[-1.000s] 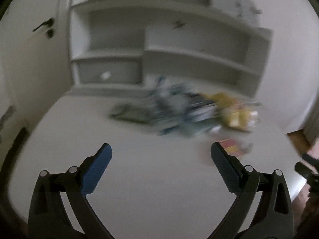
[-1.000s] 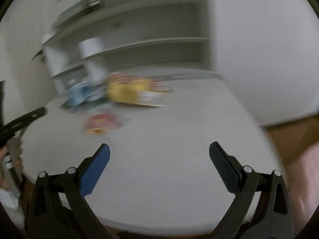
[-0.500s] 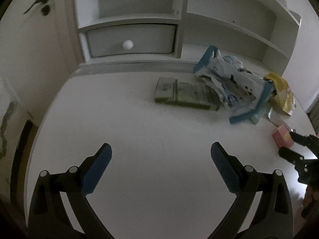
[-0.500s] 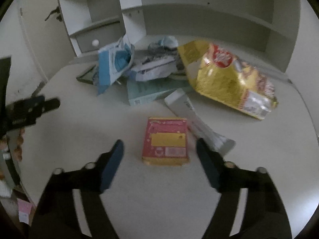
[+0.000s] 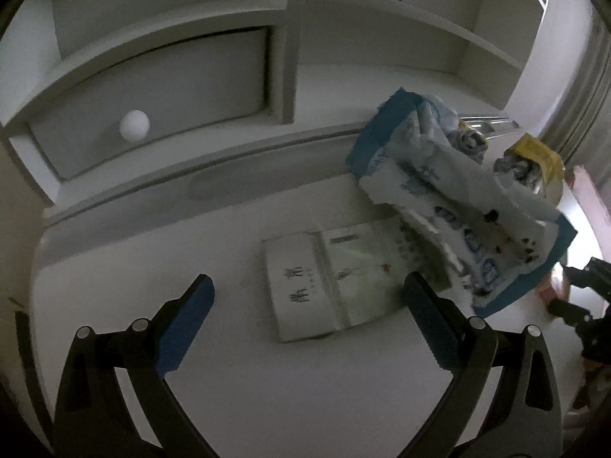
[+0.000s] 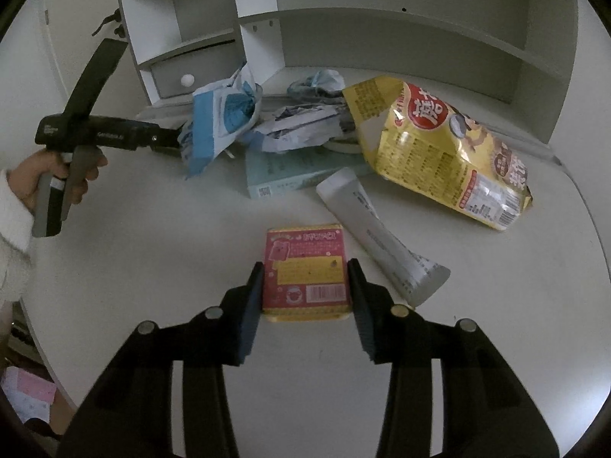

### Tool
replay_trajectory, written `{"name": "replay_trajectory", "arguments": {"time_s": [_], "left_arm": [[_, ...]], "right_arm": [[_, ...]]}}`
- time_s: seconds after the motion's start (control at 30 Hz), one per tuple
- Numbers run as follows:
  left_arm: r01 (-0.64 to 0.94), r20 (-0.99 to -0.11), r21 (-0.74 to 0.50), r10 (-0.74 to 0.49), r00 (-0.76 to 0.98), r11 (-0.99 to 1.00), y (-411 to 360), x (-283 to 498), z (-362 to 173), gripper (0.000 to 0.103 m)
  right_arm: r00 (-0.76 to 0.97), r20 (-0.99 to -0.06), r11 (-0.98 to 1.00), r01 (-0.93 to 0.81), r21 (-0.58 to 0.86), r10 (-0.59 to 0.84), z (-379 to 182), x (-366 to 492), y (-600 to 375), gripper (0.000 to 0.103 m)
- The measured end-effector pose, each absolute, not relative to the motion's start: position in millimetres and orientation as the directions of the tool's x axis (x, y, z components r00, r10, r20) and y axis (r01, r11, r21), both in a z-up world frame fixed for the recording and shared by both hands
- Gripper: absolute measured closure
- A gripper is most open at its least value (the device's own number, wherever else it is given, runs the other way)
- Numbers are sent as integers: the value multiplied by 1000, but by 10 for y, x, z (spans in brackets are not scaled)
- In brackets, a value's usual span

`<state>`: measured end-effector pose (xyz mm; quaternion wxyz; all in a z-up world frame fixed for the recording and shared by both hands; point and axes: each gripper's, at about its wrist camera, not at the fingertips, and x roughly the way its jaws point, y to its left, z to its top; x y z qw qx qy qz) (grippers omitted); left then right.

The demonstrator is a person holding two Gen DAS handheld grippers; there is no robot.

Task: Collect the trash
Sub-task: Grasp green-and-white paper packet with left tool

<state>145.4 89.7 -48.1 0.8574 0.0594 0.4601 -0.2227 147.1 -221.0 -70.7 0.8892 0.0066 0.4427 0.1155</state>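
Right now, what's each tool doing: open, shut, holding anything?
Left tool: open, holding nothing, above the flat pale paper packet.
Right tool: shut on the small pink and yellow carton, which sits on the white table.

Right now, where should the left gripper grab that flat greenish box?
Grip the flat greenish box across its short near end, coming straight from in front. It lies flat, its right far corner is tucked under the blue-and-white bag, and the open left gripper already straddles that end.

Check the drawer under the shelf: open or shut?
Shut: the drawer front sits flush in its frame, no gap showing; knob faces out.
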Motion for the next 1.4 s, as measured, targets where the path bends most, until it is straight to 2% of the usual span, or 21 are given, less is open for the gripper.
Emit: {"name": "replay_trajectory", "arguments": {"time_s": [0.1,0.23,0.37,0.4,0.5,0.7,0.8,0.83,0.9,0.93,1.4], "left_arm": [[470,-800,-143,-381,463,871,773,1306,-495,7],[562,-803,-101,-401,441,821,523,996,-539,7],[620,-799,-178,-480,362,764,450,767,-479,7],[629,-796,-152,-472,379,762,455,728,-438,7],[601,-792,45,-338,508,798,445,790,-372,7],[648,-846,69,-300,441,758,264,1155,-585,7],[646,-853,25,-321,412,763,218,1270,-613,8],[637,-855,26,-313,413,770,213,1281,-611,9],[637,-852,25,-317,416,770,202,1270,-589,20],[640,-848,28,-321,422,768,187,1224,-556,38],[554,-841,9,-293,455,833,208,578,-542,41]], "right_arm": [[582,-781,972,-191,140,227,-708,1460,-2258,60],[585,-776,971,-181,158,236,-698,1431,-2312,60],[587,-773,970,-176,167,240,-696,1436,-2335,60],[588,-773,971,-170,168,237,-696,1435,-2345,60],[588,-773,971,-169,169,237,-695,1424,-2346,60],[588,-774,971,-169,167,235,-698,1428,-2343,60],[589,-776,973,-169,155,226,-699,1424,-2328,60],[590,-776,974,-169,153,224,-698,1424,-2325,60],[590,-776,974,-170,151,223,-701,1421,-2325,60],[590,-776,974,-169,154,225,-701,1421,-2327,60],[590,-772,971,-167,171,237,-706,1421,-2351,60]]}}
